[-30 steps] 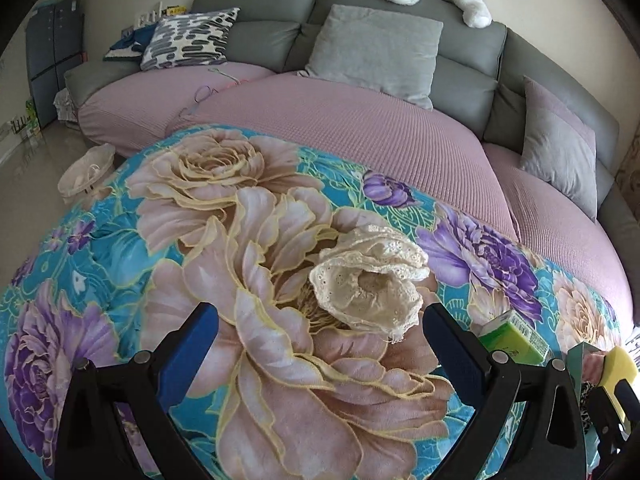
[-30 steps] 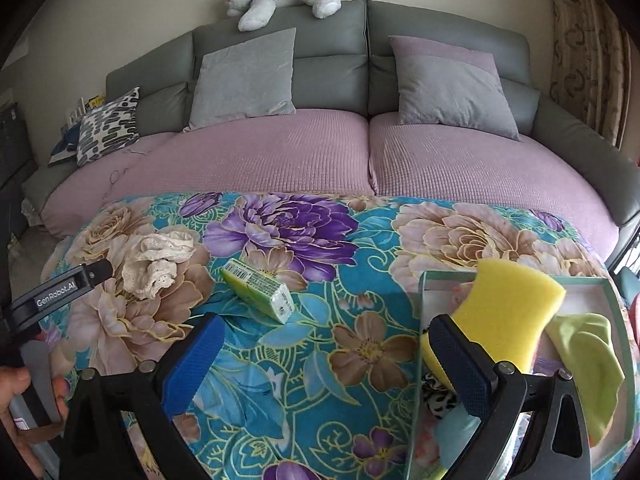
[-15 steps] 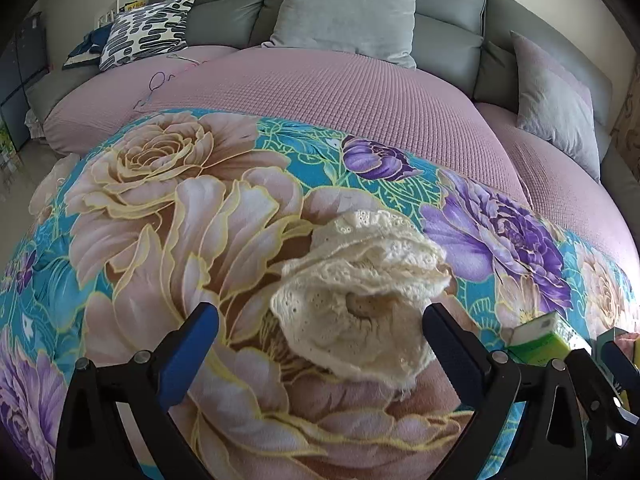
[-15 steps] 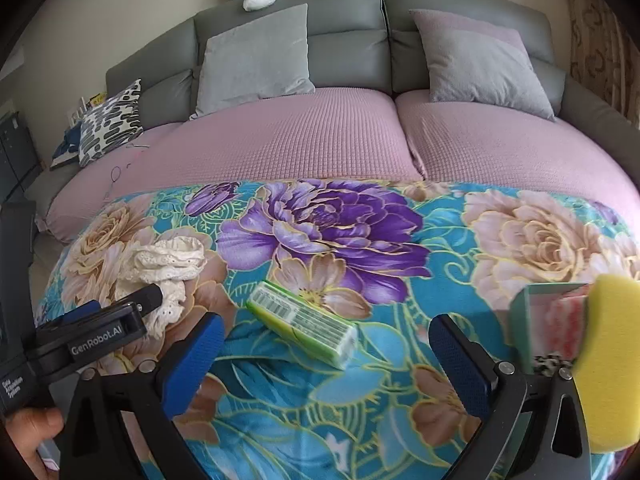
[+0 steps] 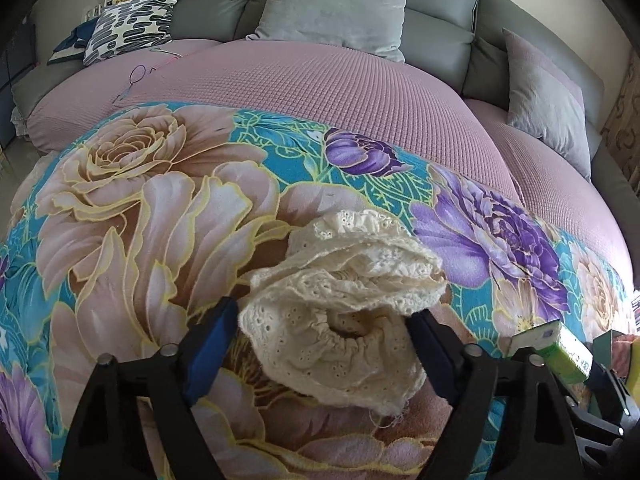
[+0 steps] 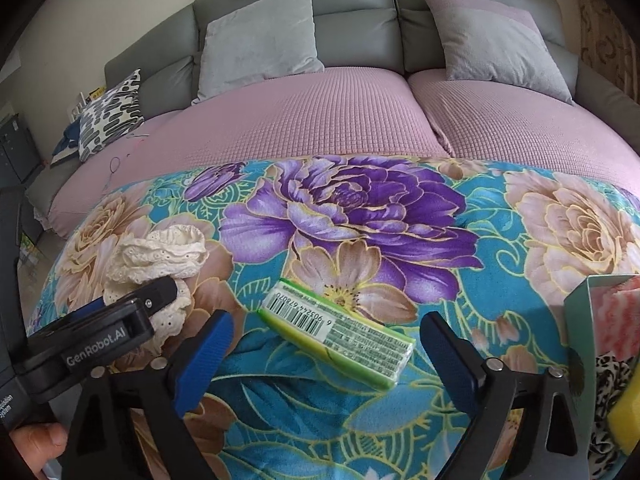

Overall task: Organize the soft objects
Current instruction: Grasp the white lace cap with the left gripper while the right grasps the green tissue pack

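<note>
A cream lace cloth (image 5: 340,312) lies crumpled on the floral blanket (image 5: 140,220). My left gripper (image 5: 320,344) straddles it. Its jaws are closing, and the blue pads sit at the cloth's two sides without squeezing it. In the right wrist view the same cloth (image 6: 160,256) lies at the left under the left gripper's black finger (image 6: 156,296). A green tissue pack (image 6: 336,336) lies between the fingers of my right gripper (image 6: 326,354). Those jaws are closing too, with a gap on each side of the pack.
A teal box (image 6: 580,308) at the right edge holds a pink cloth and a yellow sponge (image 6: 624,416). Behind the blanket are pink sofa seats (image 6: 320,120), grey cushions (image 6: 260,36) and a patterned cushion (image 5: 132,20). A person's hand (image 6: 36,444) holds the left gripper.
Both grippers have come forward and down. The lace cloth now sits between the left fingers and the green pack between the right ones. Both pairs of jaws have narrowed.
</note>
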Demonstrator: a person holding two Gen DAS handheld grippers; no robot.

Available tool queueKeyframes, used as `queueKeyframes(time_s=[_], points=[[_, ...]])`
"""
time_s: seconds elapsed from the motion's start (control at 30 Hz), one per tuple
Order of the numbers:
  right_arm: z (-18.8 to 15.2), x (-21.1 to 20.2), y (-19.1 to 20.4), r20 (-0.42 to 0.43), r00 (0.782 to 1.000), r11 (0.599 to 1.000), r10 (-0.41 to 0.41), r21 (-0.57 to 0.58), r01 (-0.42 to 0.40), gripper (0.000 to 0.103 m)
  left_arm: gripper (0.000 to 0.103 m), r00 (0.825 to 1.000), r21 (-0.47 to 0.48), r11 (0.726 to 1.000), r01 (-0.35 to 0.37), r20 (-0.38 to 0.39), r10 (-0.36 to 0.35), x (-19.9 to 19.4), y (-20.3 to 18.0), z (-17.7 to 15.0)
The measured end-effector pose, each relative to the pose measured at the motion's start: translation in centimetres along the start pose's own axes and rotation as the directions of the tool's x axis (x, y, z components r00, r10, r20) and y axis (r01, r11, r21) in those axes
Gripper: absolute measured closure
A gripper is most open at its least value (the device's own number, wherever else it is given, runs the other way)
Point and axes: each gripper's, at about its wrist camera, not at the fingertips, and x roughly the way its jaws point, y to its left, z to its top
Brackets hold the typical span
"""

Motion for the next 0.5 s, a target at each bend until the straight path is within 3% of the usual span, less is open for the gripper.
queueKeyframes(time_s=[0.07, 0.13, 0.23, 0.33, 0.5], points=[[-0.02, 0.07, 0.05, -0.003, 1.0, 1.0, 0.008, 0.001, -0.008, 0.018, 0.027, 1.0, 0.007, 1.0, 0.011, -0.002, -0.011, -0.05, -0.17, -0.04], [-0.08, 0.0, 0.05, 0.0, 1.0, 1.0, 0.009, 0.002, -0.009, 0.022, 0.046, 1.0, 0.005, 1.0, 0.027, -0.007, -0.027, -0.03, -0.3, -0.05], [-0.09, -0.13, -0.09, 0.004, 1.0, 1.0, 0.022, 0.01, -0.022, 0.032, 0.063, 0.999, -0.006, 0.999, 0.049, -0.011, -0.049, -0.1, -0.28, -0.1], [-0.16, -0.16, -0.17, -0.002, 1.0, 1.0, 0.025, 0.014, -0.025, 0.033, 0.074, 0.998, -0.018, 0.998, 0.065, -0.015, -0.065, -0.21, -0.28, -0.17], [-0.29, -0.55, -0.39, -0.004, 0.999, 0.999, 0.039, 0.025, -0.038, 0.034, 0.081, 0.997, -0.021, 0.997, 0.072, -0.02, -0.072, -0.52, -0.46, -0.3]])
